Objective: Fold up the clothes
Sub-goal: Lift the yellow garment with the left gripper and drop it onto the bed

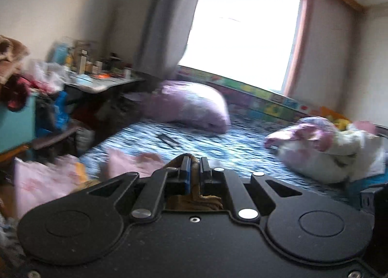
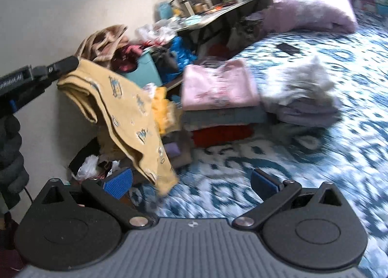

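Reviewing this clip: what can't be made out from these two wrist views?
- Yellow garment: in the left wrist view only a scrap shows between the shut jaws; the left gripper body hides the rest.
- Its printed motifs: right wrist view, too blurred to identify.
- Folded stacks on the bed: motion blur smears the layers; item count unclear.
- Dark flat object on the bed: too small to name.
- Right gripper: open, empty.

The left tongs [image 1: 194, 165] pinched a tan garment [image 1: 194, 199] between closed fingers. Beyond lay a blue patterned bed [image 1: 218, 142], a pink pillow [image 1: 191, 105] far, a white-and-pink bundle [image 1: 322, 149] at right.
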The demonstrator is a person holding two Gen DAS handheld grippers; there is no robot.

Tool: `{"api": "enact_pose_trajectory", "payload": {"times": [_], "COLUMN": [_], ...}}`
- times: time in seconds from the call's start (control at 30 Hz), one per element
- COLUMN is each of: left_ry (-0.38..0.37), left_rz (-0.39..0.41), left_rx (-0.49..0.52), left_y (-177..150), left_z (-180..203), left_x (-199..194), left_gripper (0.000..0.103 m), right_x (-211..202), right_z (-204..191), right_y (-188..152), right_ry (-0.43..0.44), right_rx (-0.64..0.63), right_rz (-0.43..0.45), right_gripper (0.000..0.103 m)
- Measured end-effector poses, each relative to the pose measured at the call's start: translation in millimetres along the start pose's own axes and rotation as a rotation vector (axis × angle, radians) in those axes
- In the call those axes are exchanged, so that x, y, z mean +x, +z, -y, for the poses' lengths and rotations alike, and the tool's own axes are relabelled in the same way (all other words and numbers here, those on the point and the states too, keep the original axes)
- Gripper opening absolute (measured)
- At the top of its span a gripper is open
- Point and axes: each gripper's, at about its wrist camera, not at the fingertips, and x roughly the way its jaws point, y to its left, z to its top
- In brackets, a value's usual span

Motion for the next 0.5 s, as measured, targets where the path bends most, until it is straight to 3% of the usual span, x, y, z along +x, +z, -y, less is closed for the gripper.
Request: {"api": "enact_pose_trajectory", "payload": {"times": [0.27,0.5], "left_ry": [-0.185,-0.388], "left_rz": [-0.099,-0.093], "left_rx": [-0.014,0.01], "left_y": [-29,-24], "left_z": [110,202], "left_x": [50,69], "left_gripper": [0.004,0.004], "right_x": [-116,-215], "right_z": [92,172], "right_y": [-46,-94], "right_ry": [-0.119,-0.233], "right_rx": [0.095,0.245], "right_rz": [0.048,0.139], "right_gripper": [0.103,0.103]}}
